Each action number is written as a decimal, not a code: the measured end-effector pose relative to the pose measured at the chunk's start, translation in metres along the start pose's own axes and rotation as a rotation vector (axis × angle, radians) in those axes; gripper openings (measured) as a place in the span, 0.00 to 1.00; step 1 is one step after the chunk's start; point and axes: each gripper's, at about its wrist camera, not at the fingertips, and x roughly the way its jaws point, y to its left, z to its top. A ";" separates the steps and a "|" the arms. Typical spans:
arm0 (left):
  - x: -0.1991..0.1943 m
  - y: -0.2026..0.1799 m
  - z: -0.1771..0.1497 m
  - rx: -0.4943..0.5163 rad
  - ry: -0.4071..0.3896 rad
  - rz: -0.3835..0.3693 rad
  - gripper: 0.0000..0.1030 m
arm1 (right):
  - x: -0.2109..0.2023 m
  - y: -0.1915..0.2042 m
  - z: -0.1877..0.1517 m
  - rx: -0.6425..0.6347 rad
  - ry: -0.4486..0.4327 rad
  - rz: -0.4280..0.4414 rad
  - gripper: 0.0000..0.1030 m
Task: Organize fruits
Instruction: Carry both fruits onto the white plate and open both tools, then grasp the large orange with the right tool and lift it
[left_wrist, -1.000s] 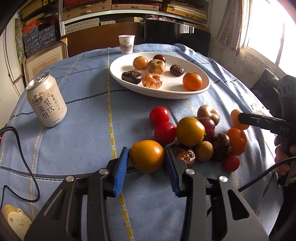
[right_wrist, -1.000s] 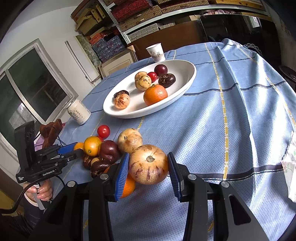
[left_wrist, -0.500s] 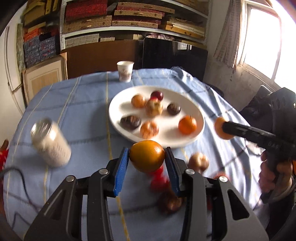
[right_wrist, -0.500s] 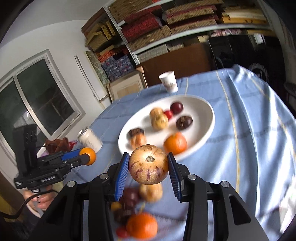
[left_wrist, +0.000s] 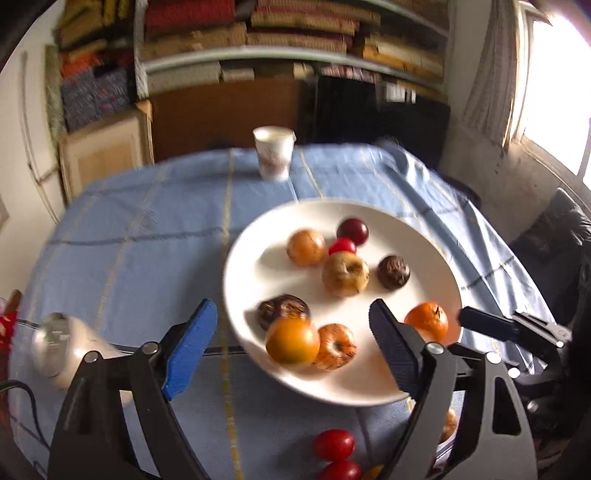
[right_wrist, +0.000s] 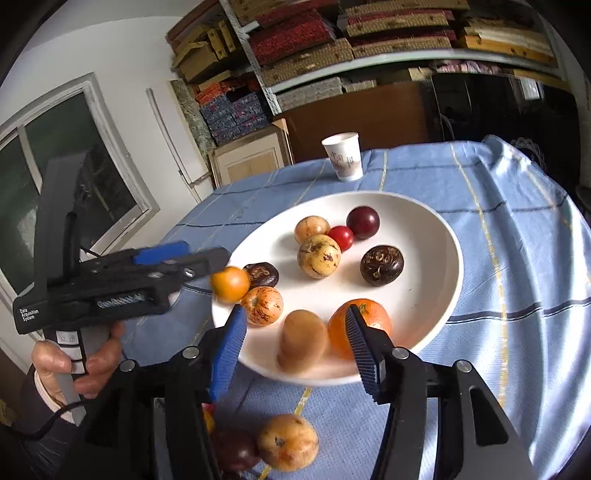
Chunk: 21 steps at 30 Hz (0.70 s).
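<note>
1. The orange (left_wrist: 292, 341) I carried sits loose between my left tongs (left_wrist: 291, 347), blurred, over the near rim of the plate (left_wrist: 258, 243); their jaws are opening, pads clear of it.
2. The pale fruit (right_wrist: 303, 341) is dropping from my right tongs (right_wrist: 295, 345), also opening and clear of it, onto the plate beside a tangerine (right_wrist: 373, 314).
3. I judge a low release best: round, smooth fruit rolls on glazed white ceramic.
4. Wrinkled dark fruits (right_wrist: 381, 265) should stay put; glossy tomatoes (left_wrist: 334, 445) wait on the woven blue cloth over the counter (left_wrist: 129, 240).
</note>
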 end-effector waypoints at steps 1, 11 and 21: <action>-0.006 0.000 -0.003 0.007 -0.010 0.006 0.82 | -0.006 0.001 -0.002 -0.009 0.000 0.011 0.55; -0.056 0.012 -0.080 0.004 -0.039 -0.041 0.89 | -0.050 0.001 -0.052 -0.168 0.135 0.190 0.55; -0.061 0.019 -0.095 -0.035 -0.029 -0.026 0.89 | -0.063 0.012 -0.078 -0.321 0.223 0.232 0.55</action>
